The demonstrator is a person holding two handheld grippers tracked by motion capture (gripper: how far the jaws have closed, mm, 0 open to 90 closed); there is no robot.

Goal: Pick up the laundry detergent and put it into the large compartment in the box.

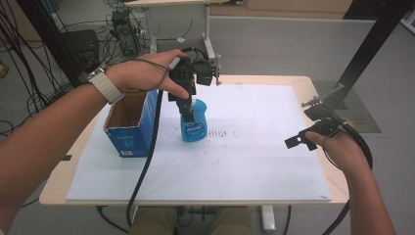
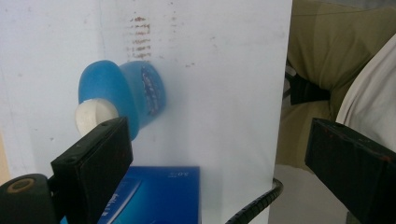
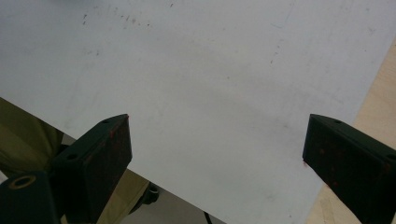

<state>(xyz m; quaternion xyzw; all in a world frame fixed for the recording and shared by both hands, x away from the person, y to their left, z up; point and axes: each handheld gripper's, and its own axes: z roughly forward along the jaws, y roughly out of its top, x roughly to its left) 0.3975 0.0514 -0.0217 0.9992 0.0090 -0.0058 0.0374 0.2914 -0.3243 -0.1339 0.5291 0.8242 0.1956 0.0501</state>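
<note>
Cardboard is showing at the far left of the high view: an open blue box point(image 1: 131, 128) is standing on the white board point(image 1: 254, 166) covering the surface point(image 1: 313, 83), its mouth facing up, at about 9 o'clock from the blue bottle point(image 1: 194, 126). The bottle is standing upright just beside the box, apart from it, with a white cap point(image 2: 95, 115) on top and a printed label facing the person. The left tongs point(image 1: 188, 111) are hanging directly over the bottle, pointing down, with the person's left hand point(image 1: 147, 73) wrapping the handle. In the left gripper view the two black jaws are standing wide apart; the near one is sitting just at the white cap while the other is well off at 3 o'clock, so the tongs are open and nothing is being pinched. The blue box is peeking in at 6 o'clock of that view.

Farther right, at about 3 o'clock from the bottle and well apart from it, the right tongs point(image 1: 299, 142) are hovering at the board's right edge, held by the right hand point(image 1: 342, 149). The right gripper view is showing its jaws spread wide over bare white board, gripping nothing.
</note>
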